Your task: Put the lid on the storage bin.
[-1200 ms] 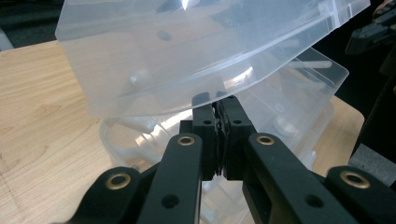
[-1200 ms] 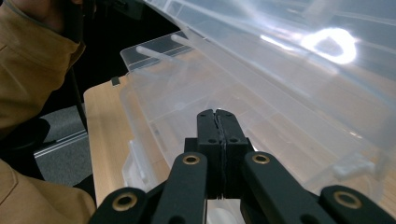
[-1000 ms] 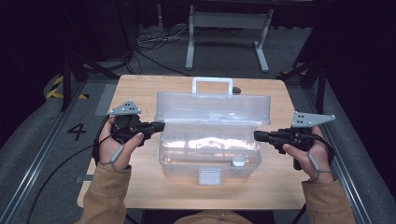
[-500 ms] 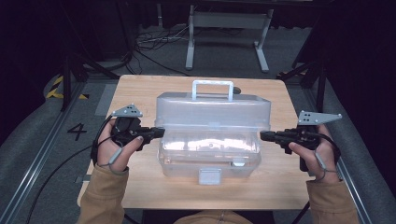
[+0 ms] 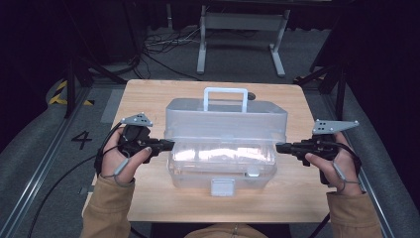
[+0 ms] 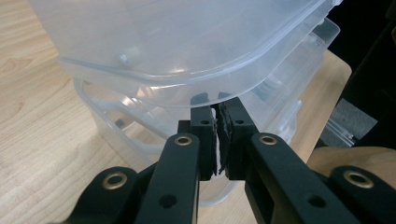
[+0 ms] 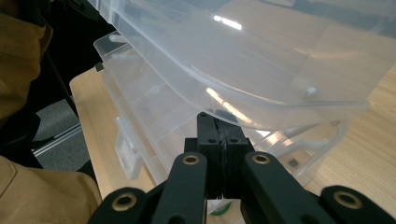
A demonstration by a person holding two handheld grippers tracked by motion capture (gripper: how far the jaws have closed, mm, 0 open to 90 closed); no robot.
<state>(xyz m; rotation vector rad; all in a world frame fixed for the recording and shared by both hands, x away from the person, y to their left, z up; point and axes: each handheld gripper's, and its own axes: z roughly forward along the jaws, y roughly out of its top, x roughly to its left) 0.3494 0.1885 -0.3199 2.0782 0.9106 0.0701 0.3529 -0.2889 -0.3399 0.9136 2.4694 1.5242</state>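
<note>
Tongs views reveal the clear plastic lidded box with its lid raised; left tongs and right tongs, both closed empty, tuck under its end edges, bare wooden desk beyond.

A clear plastic storage box sits mid-table, its latch tab facing the person. Its hinged lid, carrying a white upright handle, is lifted partway open at the front; the inside looks empty, though glare blurs it.

High view: overhead, facing 12 o'clock down onto the desk. Both gripper views: close range, under opposite ends of the clear box; all share it.
</note>
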